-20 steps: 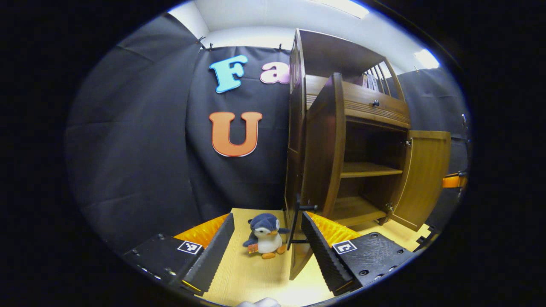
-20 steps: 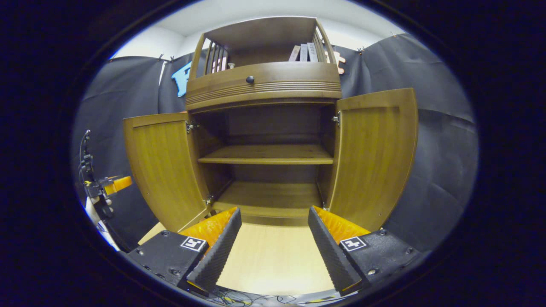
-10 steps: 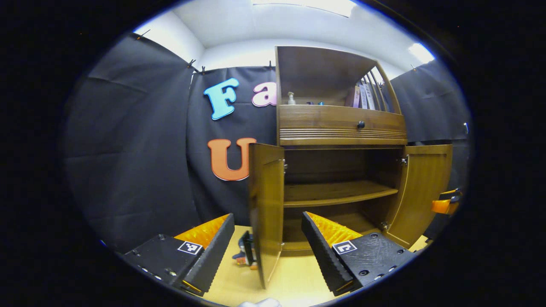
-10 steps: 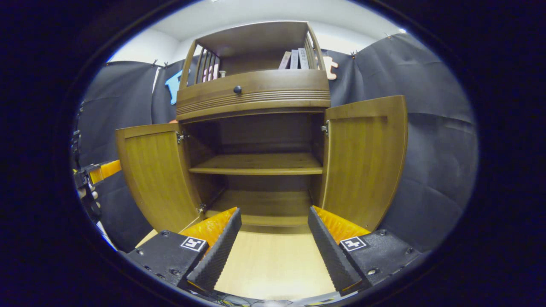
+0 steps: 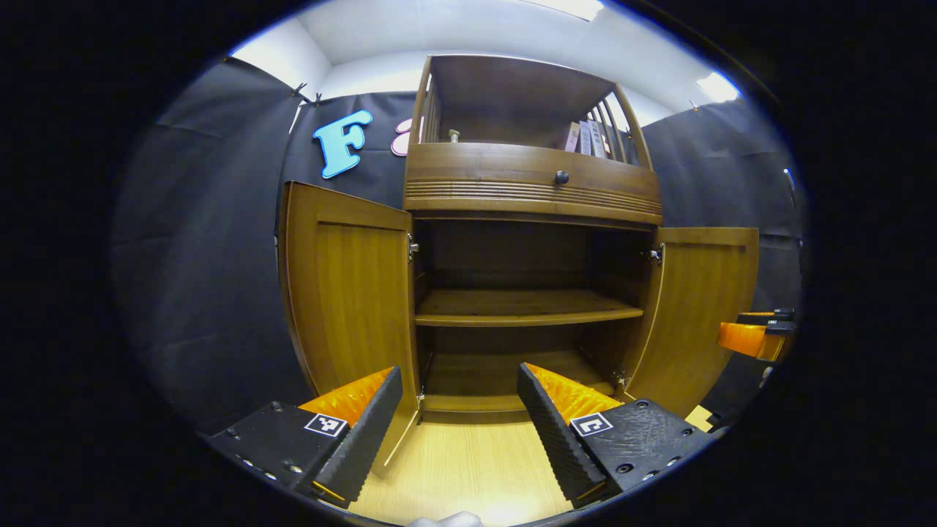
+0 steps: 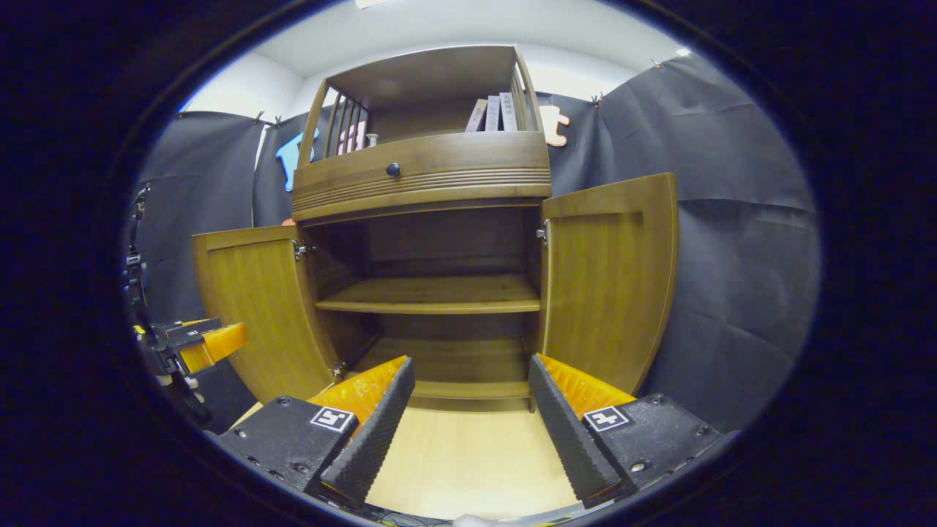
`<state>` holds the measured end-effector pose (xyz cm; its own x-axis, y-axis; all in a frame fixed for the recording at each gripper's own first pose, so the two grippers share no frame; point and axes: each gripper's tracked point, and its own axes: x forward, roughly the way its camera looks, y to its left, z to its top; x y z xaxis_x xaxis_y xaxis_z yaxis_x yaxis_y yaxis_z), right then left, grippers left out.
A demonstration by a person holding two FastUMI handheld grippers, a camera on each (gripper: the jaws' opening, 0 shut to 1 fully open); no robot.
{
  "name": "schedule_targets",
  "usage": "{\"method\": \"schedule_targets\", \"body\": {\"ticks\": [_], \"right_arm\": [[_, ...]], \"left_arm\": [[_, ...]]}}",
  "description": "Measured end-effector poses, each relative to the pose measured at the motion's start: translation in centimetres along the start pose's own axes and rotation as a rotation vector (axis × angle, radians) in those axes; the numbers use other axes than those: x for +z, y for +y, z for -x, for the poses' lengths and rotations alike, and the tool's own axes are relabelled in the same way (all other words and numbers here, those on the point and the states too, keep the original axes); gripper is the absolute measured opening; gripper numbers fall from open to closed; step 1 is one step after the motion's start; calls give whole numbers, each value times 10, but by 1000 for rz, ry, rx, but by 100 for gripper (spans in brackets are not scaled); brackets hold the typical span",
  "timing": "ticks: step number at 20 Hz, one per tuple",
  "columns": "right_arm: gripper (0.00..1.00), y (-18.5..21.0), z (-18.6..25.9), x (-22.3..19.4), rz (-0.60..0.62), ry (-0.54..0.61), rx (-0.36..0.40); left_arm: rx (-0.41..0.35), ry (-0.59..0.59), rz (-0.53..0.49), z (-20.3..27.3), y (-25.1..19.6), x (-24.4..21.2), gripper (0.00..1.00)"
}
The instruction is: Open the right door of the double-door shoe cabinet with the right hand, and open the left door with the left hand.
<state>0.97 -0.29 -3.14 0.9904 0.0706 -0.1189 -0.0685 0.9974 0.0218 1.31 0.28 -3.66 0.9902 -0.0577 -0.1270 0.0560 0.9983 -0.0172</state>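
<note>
The shoe cabinet (image 5: 527, 197) is seen standing on the pale wooden bench (image 5: 468, 468), against the black cloth wall. Both lower doors are swung wide open. In the left gripper view the left door (image 5: 351, 293) is angled outward at the left and the right door (image 5: 703, 307) at the right, with the inner shelf (image 5: 523, 307) and the cabinet floor exposed between them. In the right gripper view the same doors are seen, the left door (image 6: 256, 307) and the right door (image 6: 607, 278) hanging on their hinges.

The left gripper (image 5: 461, 432) is held open, near the cabinet front, with nothing between its fingers; neither finger is touching a door. The right gripper (image 6: 468, 432) is likewise spread apart and empty, held in front of the cabinet opening.

Above the doors a drawer with a dark knob (image 5: 561, 177) is seen closed. On the top shelf several books (image 6: 490, 113) are stood upright behind the side rails.
</note>
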Motion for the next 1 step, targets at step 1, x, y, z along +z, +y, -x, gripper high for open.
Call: {"method": "schedule_targets", "body": {"ticks": [1], "right_arm": [[99,-1,0,-1,1,5,-1]], "left_arm": [[-1,6,-13,0,-1,-3,95]]}}
